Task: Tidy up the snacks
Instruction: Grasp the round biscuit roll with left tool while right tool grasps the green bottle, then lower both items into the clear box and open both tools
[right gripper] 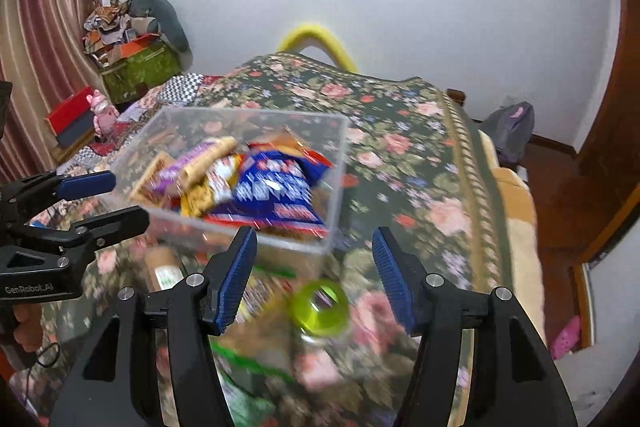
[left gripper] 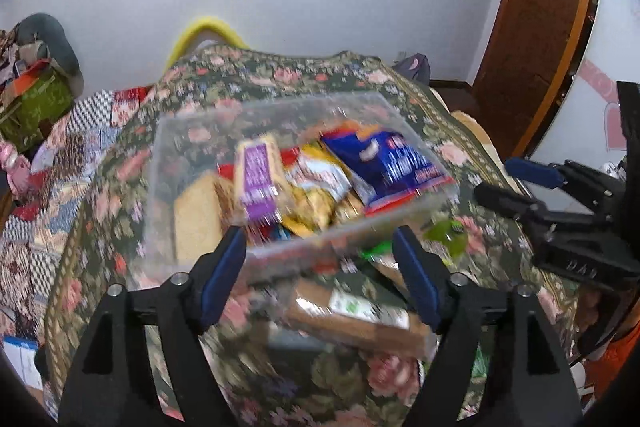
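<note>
The clear snack bin [left gripper: 192, 147] sits mid-frame on the floral bedspread [left gripper: 280, 75], packets inside, among them a blue bag [left gripper: 400, 167]. Both the left claw [left gripper: 320, 267] and the right claw [right gripper: 314, 267] gape, empty. Loose packets below the bin could be knocked aside in the blur. Only the right view shows the green ring [right gripper: 320, 311] clearly.

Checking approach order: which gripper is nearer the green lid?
Right. The right gripper frames the green lid between open jaws; the left gripper sits off to its left, over a brown packet.
</note>
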`<state>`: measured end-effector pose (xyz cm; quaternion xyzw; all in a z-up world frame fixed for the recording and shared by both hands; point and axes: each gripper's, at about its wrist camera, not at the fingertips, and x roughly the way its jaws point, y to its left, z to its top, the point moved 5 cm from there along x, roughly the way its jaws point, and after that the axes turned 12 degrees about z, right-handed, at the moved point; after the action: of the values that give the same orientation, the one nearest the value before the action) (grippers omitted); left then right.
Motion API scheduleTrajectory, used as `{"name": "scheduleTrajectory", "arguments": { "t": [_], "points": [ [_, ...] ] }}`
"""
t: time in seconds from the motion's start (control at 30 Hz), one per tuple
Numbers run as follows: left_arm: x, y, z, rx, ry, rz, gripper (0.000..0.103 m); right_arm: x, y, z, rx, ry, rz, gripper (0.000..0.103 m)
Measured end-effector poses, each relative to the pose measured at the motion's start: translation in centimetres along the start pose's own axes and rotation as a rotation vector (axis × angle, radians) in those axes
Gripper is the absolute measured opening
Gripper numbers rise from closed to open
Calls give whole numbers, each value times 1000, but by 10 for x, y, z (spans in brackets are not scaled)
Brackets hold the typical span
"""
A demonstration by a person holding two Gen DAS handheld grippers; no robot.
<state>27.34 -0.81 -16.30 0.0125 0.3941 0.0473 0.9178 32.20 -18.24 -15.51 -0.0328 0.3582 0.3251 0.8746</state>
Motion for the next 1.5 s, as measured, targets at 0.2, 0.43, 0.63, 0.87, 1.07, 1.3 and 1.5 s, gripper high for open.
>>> {"name": "scheduleTrajectory", "arguments": {
  "t": [0.2,0.43,0.63,0.87,1.07,1.3,1.5],
  "points": [
    [25,-19,-35,-54,122,3,79,-11,-18,-25,35,28,-16,57],
    [36,-38,-49,-28,100,119,84,-8,-31,-51,77,74,-10,57],
    [37,-34,-64,47,86,123,88,14,-32,-58,99,106,20,57],
    [31,-5,-81,65,106,103,90,47,-29,-55,113,146,50,57],
    [25,3,-85,71,95,100,90,60,-26,-53,119,160,55,56],
    [39,-3,-87,45,129,43,58,57,-20,-58,124,161,61,44],
    [34,1,-88,53,118,48,37,41,-15,-62,102,149,33,44]
  ]
}}
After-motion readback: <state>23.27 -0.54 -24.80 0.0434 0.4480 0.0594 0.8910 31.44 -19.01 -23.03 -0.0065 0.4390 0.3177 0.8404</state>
